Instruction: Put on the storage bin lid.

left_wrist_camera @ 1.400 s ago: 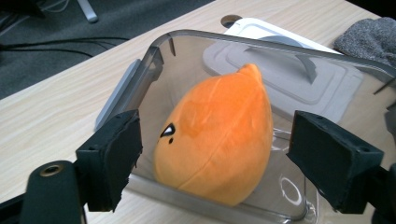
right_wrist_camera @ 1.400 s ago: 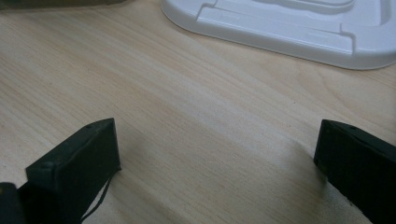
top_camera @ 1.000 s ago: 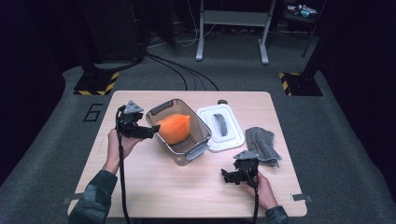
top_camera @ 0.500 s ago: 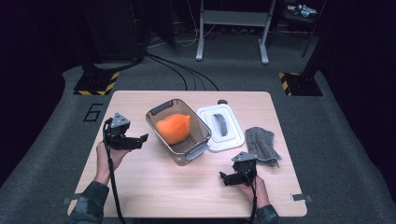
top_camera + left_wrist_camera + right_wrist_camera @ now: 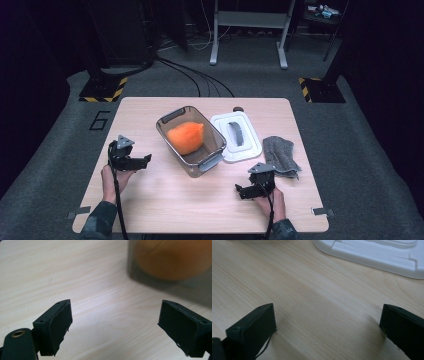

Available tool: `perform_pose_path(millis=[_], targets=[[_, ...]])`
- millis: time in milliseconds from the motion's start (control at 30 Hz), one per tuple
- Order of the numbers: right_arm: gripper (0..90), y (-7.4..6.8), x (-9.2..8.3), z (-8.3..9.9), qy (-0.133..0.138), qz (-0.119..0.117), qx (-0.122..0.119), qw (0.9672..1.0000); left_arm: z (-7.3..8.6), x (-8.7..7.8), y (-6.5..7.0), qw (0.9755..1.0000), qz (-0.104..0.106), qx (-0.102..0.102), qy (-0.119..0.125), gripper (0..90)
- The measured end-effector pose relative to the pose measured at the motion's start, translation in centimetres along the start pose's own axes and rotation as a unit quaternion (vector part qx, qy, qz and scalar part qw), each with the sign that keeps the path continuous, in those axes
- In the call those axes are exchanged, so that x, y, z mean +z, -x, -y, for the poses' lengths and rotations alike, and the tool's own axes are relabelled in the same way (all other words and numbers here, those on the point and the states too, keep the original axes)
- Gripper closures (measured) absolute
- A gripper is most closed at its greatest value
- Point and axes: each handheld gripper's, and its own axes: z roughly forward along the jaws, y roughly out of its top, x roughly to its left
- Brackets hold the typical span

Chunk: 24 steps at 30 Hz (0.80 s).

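An orange cloth lies bunched inside a clear plastic bin at the table's middle. Through the bin wall it shows as an orange blur in the left gripper view. The bin's white lid rests beside it, also seen as the white lid in the right gripper view. A grey cloth lies right of the lid. My left gripper is open over bare wood left of the bin, jaws wide apart. My right gripper is open near the front edge, empty.
The wooden table has bare room in front of the bin and along its left side. Black cables and a metal stand are on the floor behind the table.
My left gripper has drawn back from the bin's rim to the left and toward the front edge. The orange cloth stays in the bin. The right gripper has barely moved.
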Motion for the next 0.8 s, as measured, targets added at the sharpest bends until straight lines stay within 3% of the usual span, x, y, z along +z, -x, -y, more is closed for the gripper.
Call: perform_pose_path(millis=[100,167,200,267,367,467,533,567,600,633,800], targets=[[0.0,0.1,0.0,0.0,-0.002,0.0,-0.006,1.0,0.8,0.9,-0.7,0.9997,0.011,-0.018,-0.014,11.2],[0.0,0.1,0.1,-0.1,-0.001,0.002,0.002,1.0,1.6,1.5,-0.7,0.9999,-0.01,-0.012,-0.006,11.3],[0.0,0.1,0.1,-0.2,-0.003,0.001,0.002,1.0,1.6,1.5,-0.7,0.9999,-0.01,-0.012,-0.006,11.2],[0.0,0.1,0.1,-0.2,-0.002,0.003,0.0,1.0,2.1,2.4,-1.0,0.9994,0.006,-0.027,-0.022,11.2],[0.0,0.2,0.1,-0.2,-0.004,0.002,-0.002,1.0,2.5,2.8,-0.9,0.9996,-0.01,-0.015,-0.023,11.3],[0.0,0.2,0.1,-0.3,-0.01,0.001,0.003,0.9999,3.1,3.6,-1.0,0.9989,-0.012,-0.002,-0.045,11.2],[0.0,0.3,0.1,-0.4,-0.004,0.002,0.008,1.0,3.5,3.7,-1.5,0.9995,0.0,-0.013,-0.029,10.4],[0.0,0.6,0.0,-0.3,-0.005,-0.003,-0.001,1.0,3.6,3.7,-1.7,0.9996,0.001,-0.015,-0.023,10.4],[0.0,0.6,-0.2,-0.4,-0.006,-0.005,0.014,0.9999,3.8,3.6,-1.8,0.9997,0.005,-0.011,-0.019,10.4],[0.0,0.7,-0.3,-0.4,-0.003,-0.01,0.016,0.9998,4.0,3.7,-1.8,0.9998,0.002,-0.017,-0.008,10.4],[0.5,1.0,-1.2,-1.2,0.009,-0.011,0.016,0.9998,4.1,3.5,-1.4,0.9998,-0.019,-0.008,-0.001,10.7]])
